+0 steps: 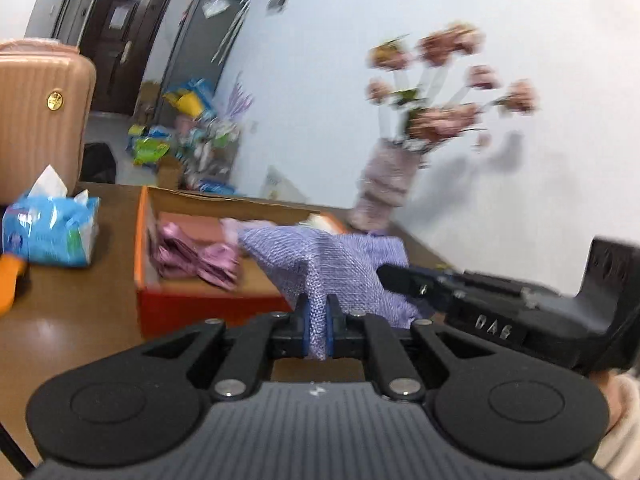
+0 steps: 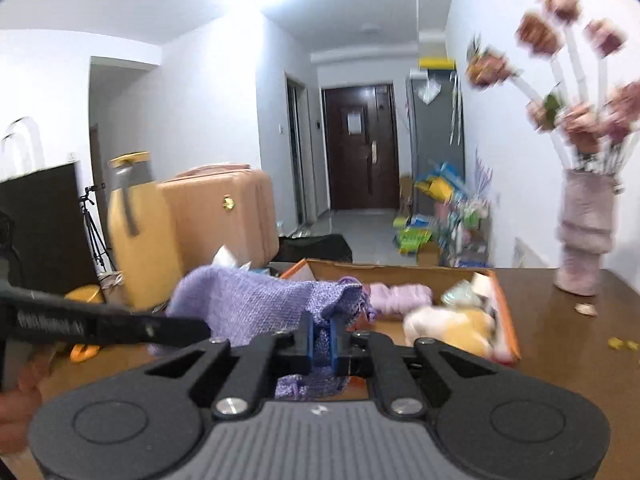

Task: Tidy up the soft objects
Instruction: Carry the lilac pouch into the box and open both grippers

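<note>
Standing on the brown table point(image 2: 560, 344), an orange cardboard box point(image 1: 144, 248) holds pink fabric point(image 1: 192, 256) and a plush toy point(image 2: 452, 324); a lilac knitted cloth point(image 1: 328, 268) hangs stretched above the box's near edge; the left gripper point(image 1: 318, 320) and right gripper point(image 2: 322, 336) each pinch a fold of it tight.

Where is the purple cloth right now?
The purple cloth hangs pinched between the left gripper and right gripper, above the orange box.
</note>
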Demonstrator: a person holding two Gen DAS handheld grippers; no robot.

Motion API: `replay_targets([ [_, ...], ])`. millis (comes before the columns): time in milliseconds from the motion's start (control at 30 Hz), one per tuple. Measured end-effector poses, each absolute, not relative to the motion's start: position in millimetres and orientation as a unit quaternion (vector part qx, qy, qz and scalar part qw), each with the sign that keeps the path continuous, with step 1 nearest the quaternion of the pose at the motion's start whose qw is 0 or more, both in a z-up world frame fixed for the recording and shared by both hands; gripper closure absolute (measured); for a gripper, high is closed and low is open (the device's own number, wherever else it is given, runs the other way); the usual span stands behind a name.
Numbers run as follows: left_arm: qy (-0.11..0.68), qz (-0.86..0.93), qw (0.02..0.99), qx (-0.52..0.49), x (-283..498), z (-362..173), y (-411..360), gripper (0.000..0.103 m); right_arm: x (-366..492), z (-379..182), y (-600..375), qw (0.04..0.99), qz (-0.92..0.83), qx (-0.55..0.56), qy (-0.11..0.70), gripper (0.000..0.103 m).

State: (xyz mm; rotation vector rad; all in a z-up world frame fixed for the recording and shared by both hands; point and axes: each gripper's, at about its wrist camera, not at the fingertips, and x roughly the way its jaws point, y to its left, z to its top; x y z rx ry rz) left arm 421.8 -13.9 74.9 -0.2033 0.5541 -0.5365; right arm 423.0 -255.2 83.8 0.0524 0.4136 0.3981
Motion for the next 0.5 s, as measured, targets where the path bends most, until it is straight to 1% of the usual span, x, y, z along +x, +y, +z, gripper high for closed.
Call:
replay_targets([
  [33, 0.289, -0.238, 0.923, -0.084, 452.8, 70.0, -14.6, 0.095, 423.0, 83.8, -255.2, 0.959, 0.196, 0.026, 0.204, 0.095],
  [133, 0.349, -0.179, 0.919, -0.038, 517.1, 45.6, -17.9, 0.095, 508.0, 67.4, -240.1, 0.94, 0.199, 0.042, 0.274, 0.095],
  [167, 0.354, -0.174, 0.919, -0.02, 527.6, 39.1, -19.3, 0.094, 526.7, 59.3, -234.5, 0.934, 0.197, 0.045, 0.294, 0.095],
  [200, 0.353, -0.175, 0.919, 0.003, 534.2, 33.6, -20.6, 0.094, 557.7, 39.3, -218.8, 0.925, 0.186, 0.031, 0.329, 0.095],
  [267, 0.354, -0.158, 0.921, 0.031, 544.0, 23.8, -23.0, 0.093, 567.1, 31.6, -212.5, 0.922, 0.185, 0.02, 0.339, 0.096],
  [333, 0.36, -0.155, 0.919, 0.036, 553.4, 14.5, -19.2, 0.091, 580.6, 17.5, -204.3, 0.912, 0.185, 0.019, 0.366, 0.096],
  [367, 0.352, -0.162, 0.921, 0.032, 553.1, 13.1, -17.1, 0.088, 583.7, 11.3, -200.5, 0.908, 0.182, 0.019, 0.377, 0.096],
  [433, 0.349, -0.161, 0.923, 0.035, 550.1, 13.4, -17.2, 0.083, 587.8, 0.5, -195.9, 0.903, 0.173, 0.006, 0.394, 0.091],
  [467, 0.346, -0.164, 0.923, 0.035, 550.6, 14.7, -16.2, 0.071, 589.0, -6.4, -197.4, 0.899, 0.165, 0.008, 0.405, 0.089],
  [500, 0.341, -0.171, 0.924, 0.031, 548.2, 16.4, -15.8, 0.06, 589.0, -6.4, -197.4, 0.899, 0.165, 0.008, 0.405, 0.088],
])
